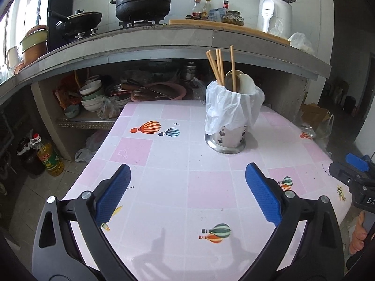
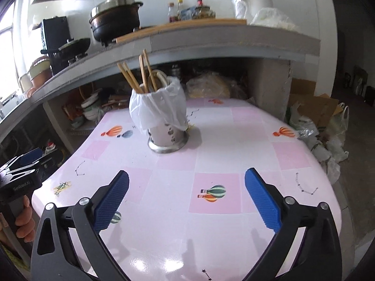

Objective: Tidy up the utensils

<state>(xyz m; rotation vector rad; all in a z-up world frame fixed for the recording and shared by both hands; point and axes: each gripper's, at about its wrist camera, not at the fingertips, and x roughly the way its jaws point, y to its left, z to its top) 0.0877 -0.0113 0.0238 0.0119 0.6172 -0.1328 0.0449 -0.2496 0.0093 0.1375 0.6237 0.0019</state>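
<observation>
A steel utensil holder [image 1: 226, 137] with a white plastic bag draped over its top stands on the pink table [image 1: 168, 187]. Several wooden chopsticks [image 1: 219, 64] and spoons [image 1: 245, 83] stick up out of it. It also shows in the right wrist view [image 2: 167, 138], with the chopsticks [image 2: 140, 75]. My left gripper [image 1: 187, 192] is open and empty, low over the table, well short of the holder. My right gripper [image 2: 187, 196] is open and empty too, at a similar distance. Each gripper shows at the edge of the other's view, the right one [image 1: 356, 166] and the left one [image 2: 25, 161].
A concrete counter [image 1: 164, 44] runs behind the table with pots, a wok, bottles and a white appliance [image 1: 274, 11]. Bowls and plates [image 1: 93, 96] fill the shelf below. An oil bottle [image 1: 50, 160] stands on the floor at the left. Bags and cardboard [image 2: 323, 121] lie at the right.
</observation>
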